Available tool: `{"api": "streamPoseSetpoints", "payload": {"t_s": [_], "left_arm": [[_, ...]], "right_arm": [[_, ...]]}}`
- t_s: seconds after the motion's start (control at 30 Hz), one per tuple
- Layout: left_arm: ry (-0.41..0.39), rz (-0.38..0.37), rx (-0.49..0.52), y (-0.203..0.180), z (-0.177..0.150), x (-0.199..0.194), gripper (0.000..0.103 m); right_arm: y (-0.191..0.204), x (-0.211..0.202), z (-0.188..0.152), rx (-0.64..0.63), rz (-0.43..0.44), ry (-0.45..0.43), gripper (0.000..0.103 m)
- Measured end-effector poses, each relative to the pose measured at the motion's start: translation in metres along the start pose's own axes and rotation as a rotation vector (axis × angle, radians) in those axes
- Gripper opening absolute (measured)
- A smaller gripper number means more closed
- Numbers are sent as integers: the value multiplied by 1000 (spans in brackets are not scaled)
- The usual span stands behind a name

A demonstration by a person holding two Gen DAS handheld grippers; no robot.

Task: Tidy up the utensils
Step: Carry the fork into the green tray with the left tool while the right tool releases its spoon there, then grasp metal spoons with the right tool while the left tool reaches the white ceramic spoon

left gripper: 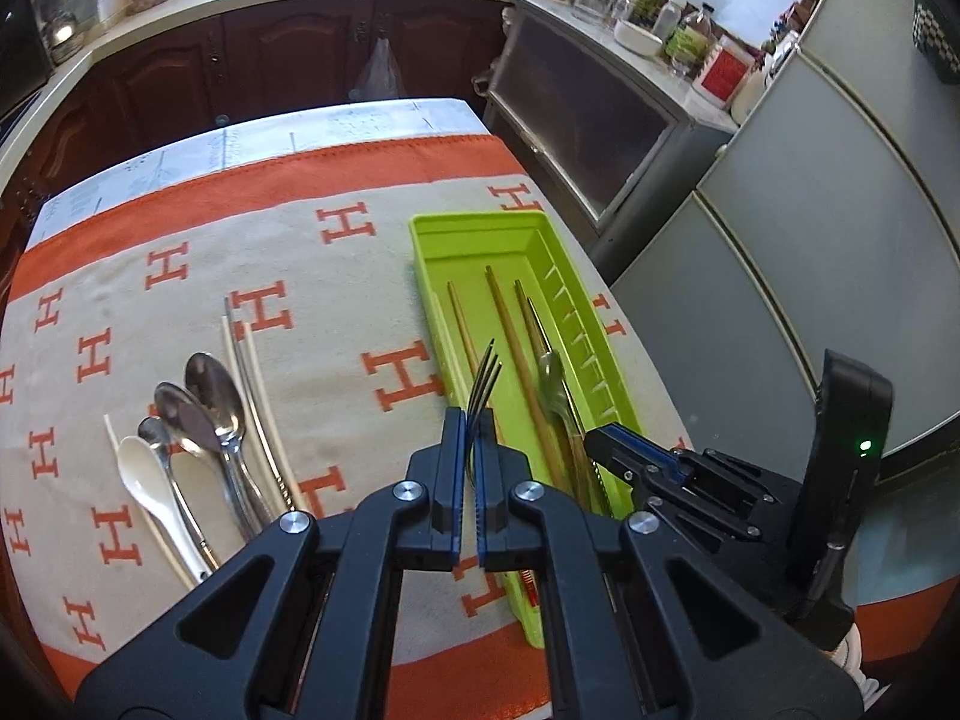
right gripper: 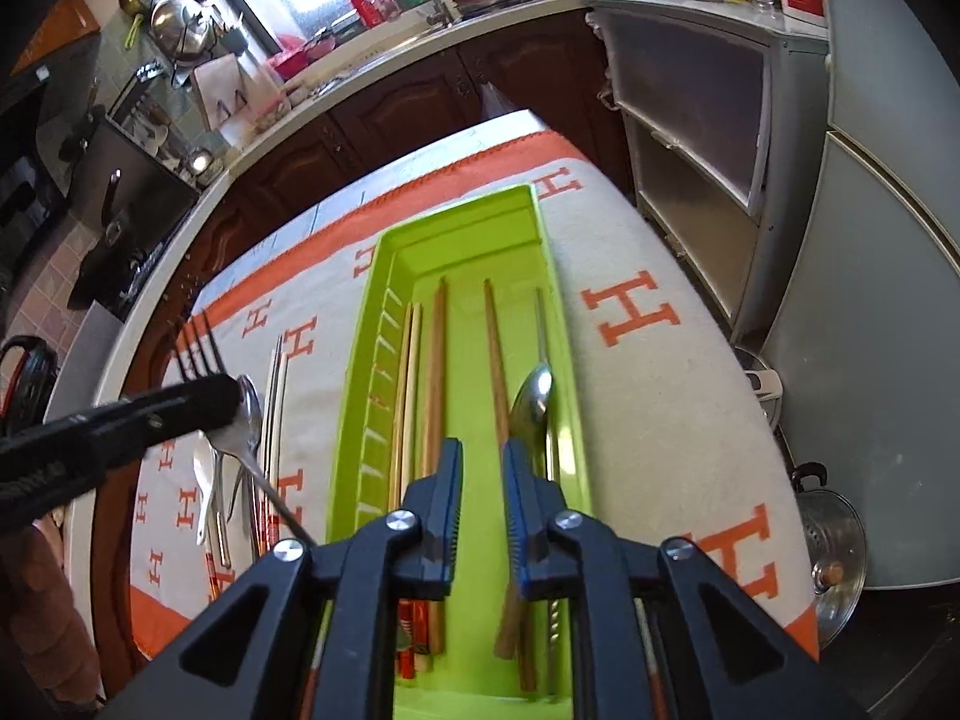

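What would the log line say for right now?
left gripper: shut on fork | right gripper: open, empty, over green tray | spoons: on cloth

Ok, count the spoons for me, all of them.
5. Three metal spoons and a white spoon lie in a cluster on the cloth, left of the green tray. One metal spoon lies inside the tray. Others may be hidden behind the grippers.
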State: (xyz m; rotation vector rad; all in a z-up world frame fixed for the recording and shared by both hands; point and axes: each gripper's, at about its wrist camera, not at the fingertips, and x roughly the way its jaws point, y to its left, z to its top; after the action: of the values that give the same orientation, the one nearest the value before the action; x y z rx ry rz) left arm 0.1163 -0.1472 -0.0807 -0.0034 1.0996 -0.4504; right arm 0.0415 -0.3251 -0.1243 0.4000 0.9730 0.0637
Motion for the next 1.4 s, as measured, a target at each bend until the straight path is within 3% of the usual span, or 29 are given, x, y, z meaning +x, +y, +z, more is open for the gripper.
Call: {"api": "streamPoseSetpoints", "payload": {"t_s": [0.4,0.6,1.0,1.4], "left_arm": [[83,36,74,-26,13,66,1],[103,64,73,-25,12,79,1],[63,60,0,2,-8,36,1],[63,131,-51,43,-56,3,2]], "right_arm": [[-21,-14,4,77,1,-53,14],[-18,-17,0,73,5,-50,14],[2,-20,-15,35,26,-25,14],[37,-26,-25,-44,39,-7,14]]}}
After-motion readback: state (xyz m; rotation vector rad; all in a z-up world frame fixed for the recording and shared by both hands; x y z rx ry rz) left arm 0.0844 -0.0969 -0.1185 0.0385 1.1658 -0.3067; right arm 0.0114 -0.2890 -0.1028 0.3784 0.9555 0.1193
